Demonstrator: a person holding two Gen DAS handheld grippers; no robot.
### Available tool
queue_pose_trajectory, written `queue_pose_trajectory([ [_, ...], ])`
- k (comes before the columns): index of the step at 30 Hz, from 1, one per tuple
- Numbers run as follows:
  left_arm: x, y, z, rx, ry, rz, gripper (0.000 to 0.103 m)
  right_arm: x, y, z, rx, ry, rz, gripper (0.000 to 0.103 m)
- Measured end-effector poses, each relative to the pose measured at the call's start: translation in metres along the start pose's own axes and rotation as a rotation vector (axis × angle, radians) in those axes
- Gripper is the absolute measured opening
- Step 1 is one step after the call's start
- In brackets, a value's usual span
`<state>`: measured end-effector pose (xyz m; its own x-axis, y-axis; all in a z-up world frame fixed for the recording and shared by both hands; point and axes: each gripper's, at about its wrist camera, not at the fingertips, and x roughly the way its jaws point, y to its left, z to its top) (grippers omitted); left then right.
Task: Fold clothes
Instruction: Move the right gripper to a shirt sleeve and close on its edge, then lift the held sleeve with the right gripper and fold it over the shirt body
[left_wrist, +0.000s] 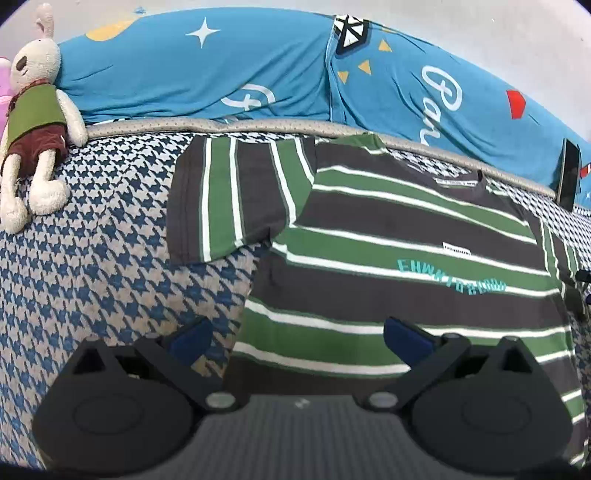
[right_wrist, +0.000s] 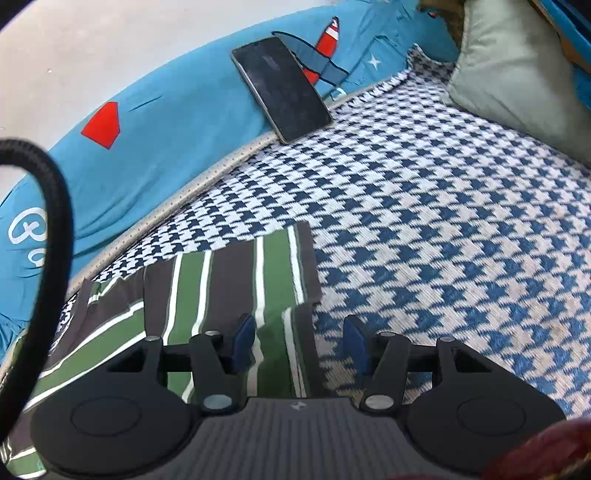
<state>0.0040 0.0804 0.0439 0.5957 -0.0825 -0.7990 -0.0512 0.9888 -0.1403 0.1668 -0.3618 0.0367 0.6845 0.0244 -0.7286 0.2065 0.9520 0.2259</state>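
Left wrist view: striped T-shirt (left_wrist: 388, 258) lies flat on the houndstooth mattress cover (left_wrist: 110, 266), filling the frame from centre to 3 o'clock, one sleeve spread toward 10 o'clock.
Writing on shirt: teal chest lettering, partly legible, begins "EHWK"; small white label above it and neck tag are too small to read.
Writing on bumper: blue padded bumper (left_wrist: 221, 74) at 12 o'clock carries white cursive, reading roughly "Par"; the rest is cut off.
Left gripper (left_wrist: 295, 338): fingers spread wide, holding nothing, above the shirt's hem edge at 6 o'clock.
Right gripper (right_wrist: 299, 341): fingers apart, empty; left pad over the shirt's sleeve (right_wrist: 236, 280), right pad over bare cover.
Surroundings: plush rabbit (left_wrist: 33, 122) in green vest at 9 o'clock, leaning on the bumper; dark phone (right_wrist: 280, 88) propped against the bumper at 12 o'clock of the right view; pale green pillow (right_wrist: 517, 66) at 2 o'clock.
Obstruction: black cable (right_wrist: 55, 221) loops across the right view at 9 o'clock, covering part of the bumper.
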Motion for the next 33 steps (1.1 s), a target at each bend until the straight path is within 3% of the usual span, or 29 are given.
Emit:
queue_pose_trajectory([
  [3,0.002,0.0,0.001,-0.005,0.006,-0.006,0.103,0.006,0.003,0.0,-0.01,-0.004,-0.006,0.047],
  [5,0.003,-0.001,0.001,-0.003,0.009,-0.008,0.103,0.009,0.005,0.001,-0.016,-0.007,-0.011,0.026],
  [9,0.004,-0.002,0.0,0.001,0.01,-0.005,0.103,0.015,0.01,0.0,-0.033,-0.016,-0.016,0.013],
  [18,0.008,0.002,-0.002,-0.022,0.025,0.001,0.103,0.0,0.037,0.0,-0.088,-0.097,0.019,0.01],
  [28,0.009,0.004,-0.003,-0.04,0.025,0.013,0.103,-0.033,0.114,-0.019,-0.303,-0.191,0.25,0.01],
  [33,0.01,0.005,-0.003,-0.051,0.025,0.015,0.103,-0.032,0.15,-0.044,-0.458,-0.128,0.394,0.011],
])
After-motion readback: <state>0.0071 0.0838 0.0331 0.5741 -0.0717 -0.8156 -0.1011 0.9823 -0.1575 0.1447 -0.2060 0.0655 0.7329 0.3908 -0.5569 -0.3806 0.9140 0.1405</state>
